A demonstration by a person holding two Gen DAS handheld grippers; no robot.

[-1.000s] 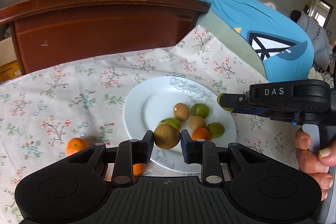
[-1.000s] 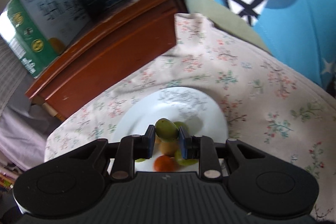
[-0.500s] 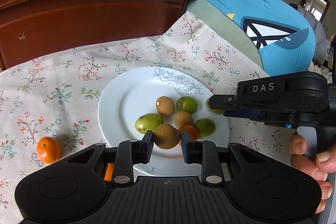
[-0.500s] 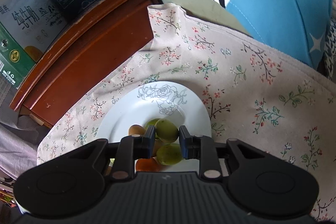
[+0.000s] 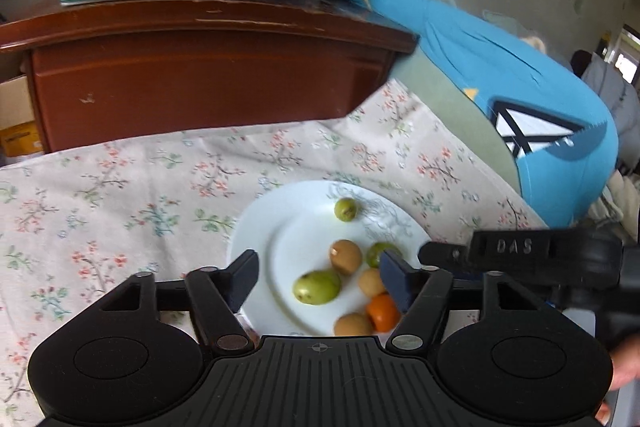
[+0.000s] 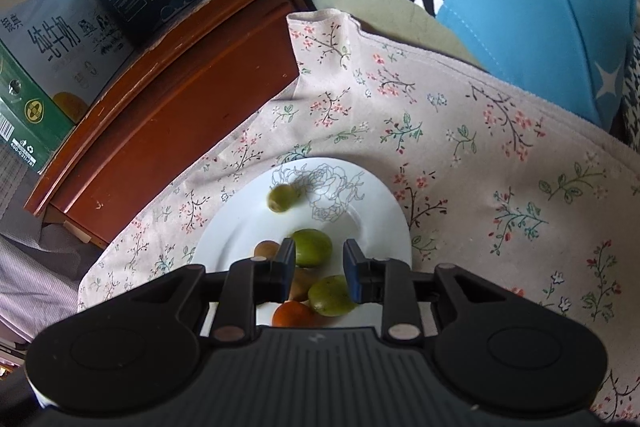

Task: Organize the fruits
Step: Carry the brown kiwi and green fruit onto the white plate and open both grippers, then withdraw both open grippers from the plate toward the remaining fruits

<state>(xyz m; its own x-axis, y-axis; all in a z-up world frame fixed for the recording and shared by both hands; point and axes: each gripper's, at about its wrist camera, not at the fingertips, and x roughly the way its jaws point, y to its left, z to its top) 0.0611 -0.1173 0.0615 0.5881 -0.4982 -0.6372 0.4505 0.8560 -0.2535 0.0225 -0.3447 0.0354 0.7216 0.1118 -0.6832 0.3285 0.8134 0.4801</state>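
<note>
Over the plate [image 5: 260, 219]: left claw [image 5: 318, 263] is hanging above the near half, pointing down and forward. Jaws are opening and already standing wide, with nothing between the pads. Only plate and fruit are showing through the gap.

Right claw [image 6: 319, 251] is coming in over the same plate from the right side. It is sitting near its narrowest, with a small gap left between the pads. I am not seeing anything clamped. A green fruit [image 6: 312, 247] is lying just past the tips, tucked against the left pad and clear of the right one.

Key relation for the next move: the pile is sitting directly below and between the left fingers. The right claw's nose is sitting just beside my left claw's right finger. Judging from that, I am expecting a straight lift out to be safest. Swinging sideways is risking a knock on the other claw or a scatter of the pile.

Fruit state:
- An oval green fruit [image 5: 317, 287] is lying nearest the left claw's centre line, long axis running roughly across the view.
- Round brown fruits [image 5: 346, 256] and one orange [image 5: 383, 311] are clustering just right of it, touching or nearly so.
- A small green fruit [image 5: 345, 209] is sitting alone on the far side, by the printed rose, well apart from the cluster.
- All are looking smooth, small and prone to rolling.

No loose fruit is showing on the floral cloth [image 5: 120, 187] in either view.
</note>
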